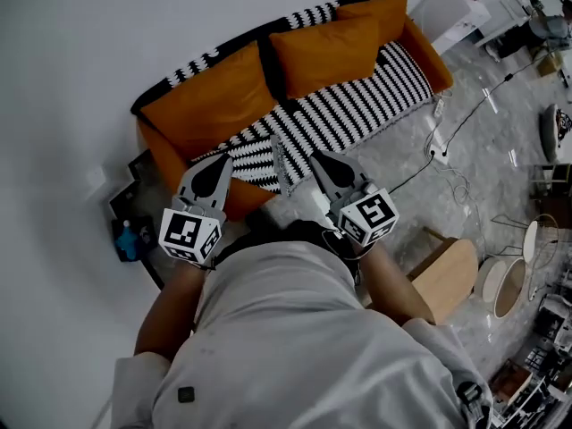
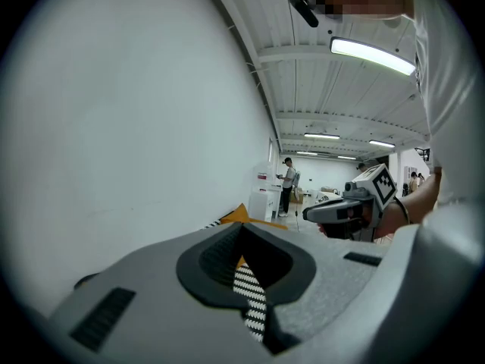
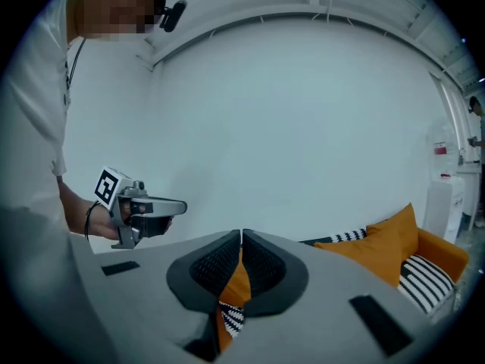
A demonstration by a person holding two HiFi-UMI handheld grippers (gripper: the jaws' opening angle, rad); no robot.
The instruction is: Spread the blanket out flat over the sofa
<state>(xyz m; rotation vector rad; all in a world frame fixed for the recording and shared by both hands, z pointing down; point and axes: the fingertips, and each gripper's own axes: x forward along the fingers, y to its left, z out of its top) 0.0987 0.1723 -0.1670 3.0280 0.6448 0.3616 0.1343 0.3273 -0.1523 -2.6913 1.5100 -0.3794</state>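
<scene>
Finishing the spread over the sofa (image 1: 163,153). Left gripper (image 2: 242,226) and right gripper (image 3: 241,235) closed, seemingly empty. Next: reopen, pinch the blanket (image 1: 357,105) front edge, tug flat.

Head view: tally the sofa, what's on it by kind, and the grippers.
Sofa: 1
Orange cushions: 3
Striped blanket: 1
Grippers (left gripper, right gripper): 2
Total: 7
</scene>
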